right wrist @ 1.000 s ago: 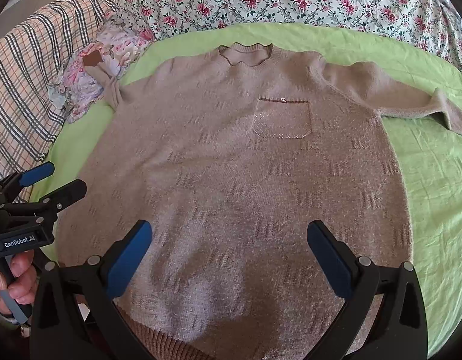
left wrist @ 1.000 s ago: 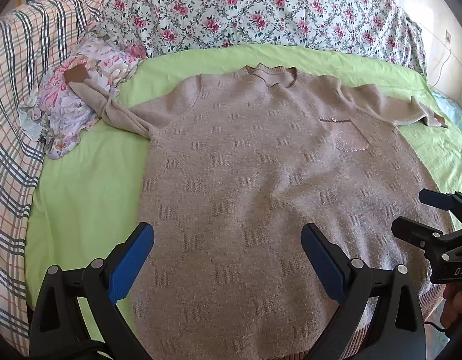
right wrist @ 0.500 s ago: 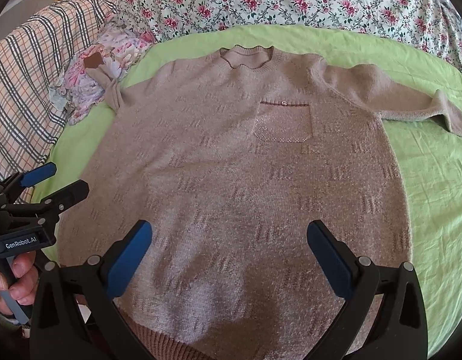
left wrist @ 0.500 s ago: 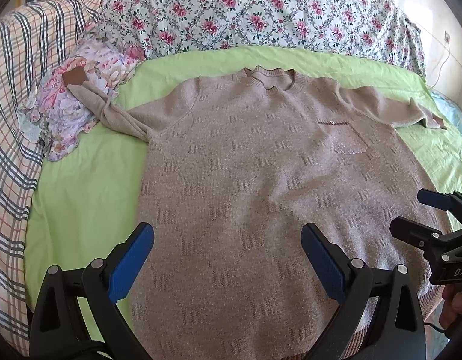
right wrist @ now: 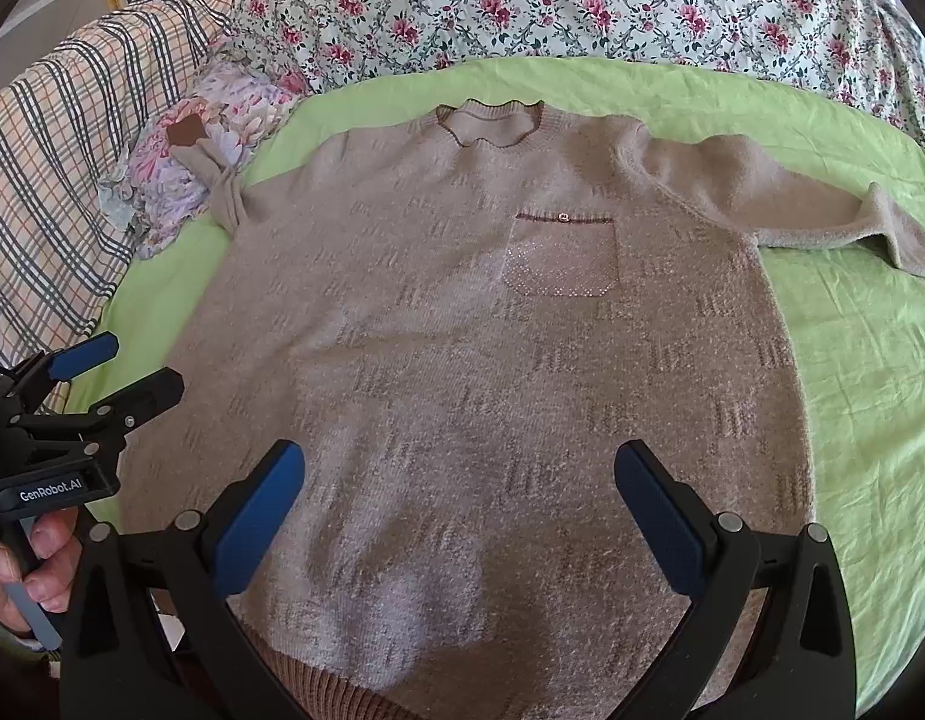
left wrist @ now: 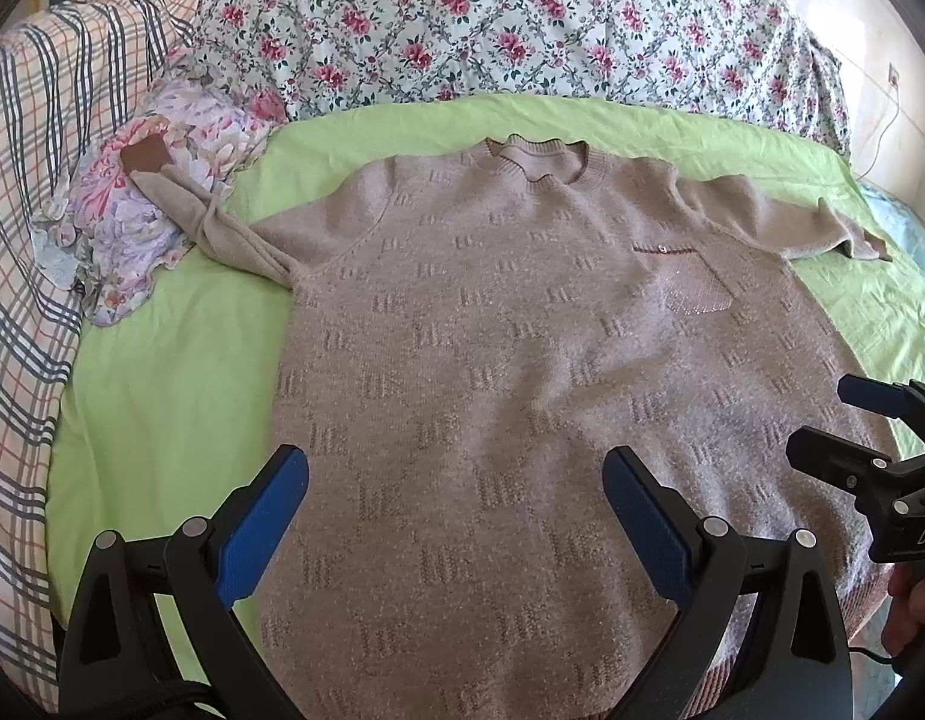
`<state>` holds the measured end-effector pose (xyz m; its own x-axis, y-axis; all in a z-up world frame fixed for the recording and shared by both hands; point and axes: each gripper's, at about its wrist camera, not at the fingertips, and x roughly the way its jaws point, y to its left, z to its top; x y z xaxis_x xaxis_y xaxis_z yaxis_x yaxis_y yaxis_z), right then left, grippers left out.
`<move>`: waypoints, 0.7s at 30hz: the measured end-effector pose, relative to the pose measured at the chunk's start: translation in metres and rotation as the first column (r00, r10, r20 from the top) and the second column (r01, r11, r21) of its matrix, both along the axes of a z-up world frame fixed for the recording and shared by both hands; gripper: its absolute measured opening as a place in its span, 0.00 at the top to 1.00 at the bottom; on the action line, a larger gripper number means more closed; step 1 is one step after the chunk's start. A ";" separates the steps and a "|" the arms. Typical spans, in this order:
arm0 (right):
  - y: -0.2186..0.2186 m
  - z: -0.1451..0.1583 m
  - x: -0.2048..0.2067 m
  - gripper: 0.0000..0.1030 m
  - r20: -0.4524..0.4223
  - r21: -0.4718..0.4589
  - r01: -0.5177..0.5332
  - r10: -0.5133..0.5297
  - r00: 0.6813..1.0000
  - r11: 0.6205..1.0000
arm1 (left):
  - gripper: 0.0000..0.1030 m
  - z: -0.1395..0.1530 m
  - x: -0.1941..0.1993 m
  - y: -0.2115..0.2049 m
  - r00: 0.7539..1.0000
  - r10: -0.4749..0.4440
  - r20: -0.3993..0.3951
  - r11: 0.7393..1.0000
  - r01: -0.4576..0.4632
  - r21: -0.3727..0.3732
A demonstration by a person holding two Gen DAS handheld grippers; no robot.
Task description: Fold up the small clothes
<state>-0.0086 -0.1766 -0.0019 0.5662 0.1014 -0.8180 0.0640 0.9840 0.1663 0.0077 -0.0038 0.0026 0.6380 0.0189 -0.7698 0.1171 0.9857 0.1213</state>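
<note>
The sweater (left wrist: 522,360) lay flat, front up, on the green sheet (left wrist: 162,360) of the bed, neck far, hem near. Both the left gripper (left wrist: 456,510) and right gripper (right wrist: 456,510) hovered over the hem, fingers spread, holding nothing. The knit looked soft, limp and stretchy; the sleeves or hem corners seemed the best places to pinch.

A bed with a green sheet (right wrist: 870,372) carries a beige sweater (right wrist: 474,348) spread flat; a floral cloth bundle (right wrist: 180,180) lies at ten o'clock, under one sleeve cuff
</note>
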 end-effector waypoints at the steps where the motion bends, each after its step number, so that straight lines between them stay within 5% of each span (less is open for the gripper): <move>1: 0.000 0.000 0.000 0.00 0.000 0.001 0.000 0.000 1.000 1.000 | 0.04 0.000 0.001 0.000 1.000 -0.001 -0.003 1.000 0.001 0.002; 5: 0.000 0.000 0.000 0.00 0.004 0.001 0.000 0.000 1.000 1.000 | 0.04 -0.001 0.004 -0.002 0.998 0.001 -0.061 0.999 0.003 0.053; 15: -0.005 0.000 0.002 0.00 0.007 0.025 0.007 -0.007 1.000 1.000 | 0.04 -0.002 0.009 -0.004 1.000 -0.009 0.004 1.000 0.009 -0.004; 21: -0.041 -0.001 0.001 0.00 0.067 0.019 0.076 -0.077 0.995 0.997 | 0.03 -0.006 0.021 -0.003 0.998 -0.017 -0.064 1.000 0.015 -0.026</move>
<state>-0.0077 -0.2173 -0.0025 0.6271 0.0686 -0.7759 0.1269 0.9738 0.1887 0.0287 -0.0072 -0.0032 0.5871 -0.0107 -0.8094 0.1396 0.9863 0.0881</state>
